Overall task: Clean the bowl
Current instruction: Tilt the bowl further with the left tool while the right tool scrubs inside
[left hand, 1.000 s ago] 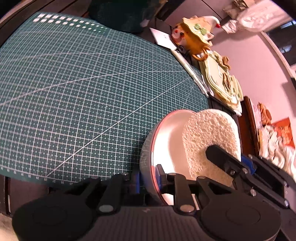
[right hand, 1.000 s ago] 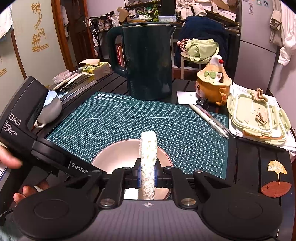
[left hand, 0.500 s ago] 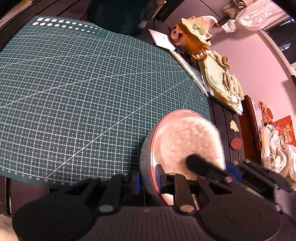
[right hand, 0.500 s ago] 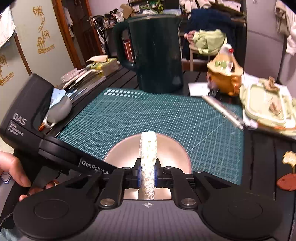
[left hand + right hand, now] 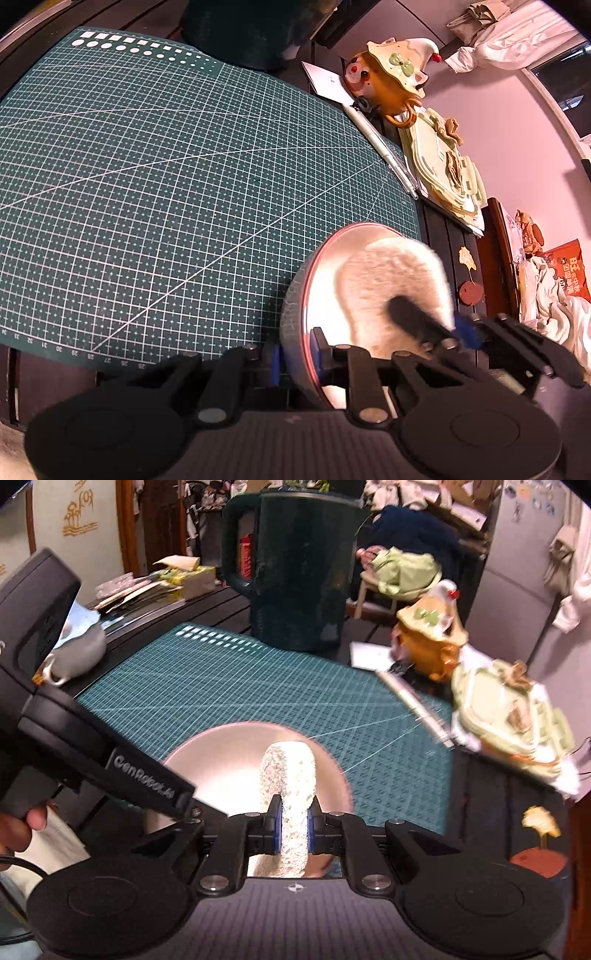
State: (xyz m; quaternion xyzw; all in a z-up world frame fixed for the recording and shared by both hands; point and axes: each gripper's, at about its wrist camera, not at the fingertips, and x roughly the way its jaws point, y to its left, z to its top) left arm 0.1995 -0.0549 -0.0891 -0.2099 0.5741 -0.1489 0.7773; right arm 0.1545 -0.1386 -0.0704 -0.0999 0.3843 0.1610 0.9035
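A shiny metal bowl (image 5: pixel 325 288) stands tilted at the near right corner of the green cutting mat (image 5: pixel 166 177). My left gripper (image 5: pixel 295 360) is shut on the bowl's rim, one pad inside and one outside. A white porous sponge (image 5: pixel 399 273) lies inside the bowl, blurred, with my right gripper (image 5: pixel 443 328) shut on it. In the right wrist view the sponge (image 5: pixel 290 779) stands on edge between the pads of my right gripper (image 5: pixel 293 830), over the bowl (image 5: pixel 221 753). The left gripper's black body (image 5: pixel 92 734) comes in from the left, a hand holding it.
A dark green kettle (image 5: pixel 299 572) stands behind the mat. To the right lie an orange figurine teapot (image 5: pixel 391 77), a pen (image 5: pixel 384 155), stacked pale green lids (image 5: pixel 443 170) and a leaf-shaped coaster (image 5: pixel 539 849). A crumpled face mask (image 5: pixel 74 646) lies at the left.
The sponge has swept across the inside of the bowl and now looks blurred. The right gripper has rolled and tilted a little. The left gripper still holds the rim in place.
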